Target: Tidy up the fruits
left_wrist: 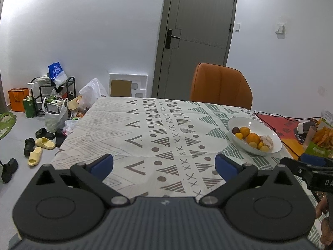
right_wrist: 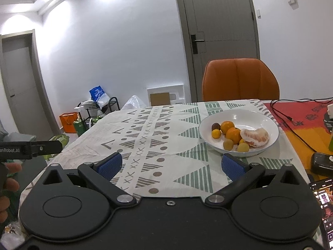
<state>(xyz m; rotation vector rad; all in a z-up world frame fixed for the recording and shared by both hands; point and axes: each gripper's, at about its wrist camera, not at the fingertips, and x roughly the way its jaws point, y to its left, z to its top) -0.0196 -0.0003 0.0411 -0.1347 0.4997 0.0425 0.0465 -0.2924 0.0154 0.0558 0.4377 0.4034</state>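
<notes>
Both grippers hover low over the near edge of the table [right_wrist: 145, 125], level and pointing across it toward the far side. The left gripper [left_wrist: 164, 164] has its blue pads spread wide with nothing between them, only patterned tablecloth [left_wrist: 145, 129] showing in the gap. The right gripper [right_wrist: 172, 164] is likewise spread wide and empty; its right pad sits just short of the white bowl [right_wrist: 268, 125]. The two tools ride side by side, each one's black body showing at the edge of the other's view, with fingers of a hand [right_wrist: 10, 177] wrapped behind the left one. The bowl stands toward the right part of the cloth, near the seam where the red mat [right_wrist: 301, 123] begins. In it lie two oranges [right_wrist: 234, 135], several small yellow fruits, a dark round fruit [right_wrist: 215, 126] and a peeled pomelo piece [right_wrist: 255, 137], crowded in its right half. The middle and left of the cloth are bare up to the left edge and far-left corner. An orange chair [right_wrist: 240, 81] is pushed against the far edge behind the bowl. A black cable [right_wrist: 291, 127] trails over the red mat right of the bowl, and a phone [right_wrist: 324, 208] lies at the near right corner.
</notes>
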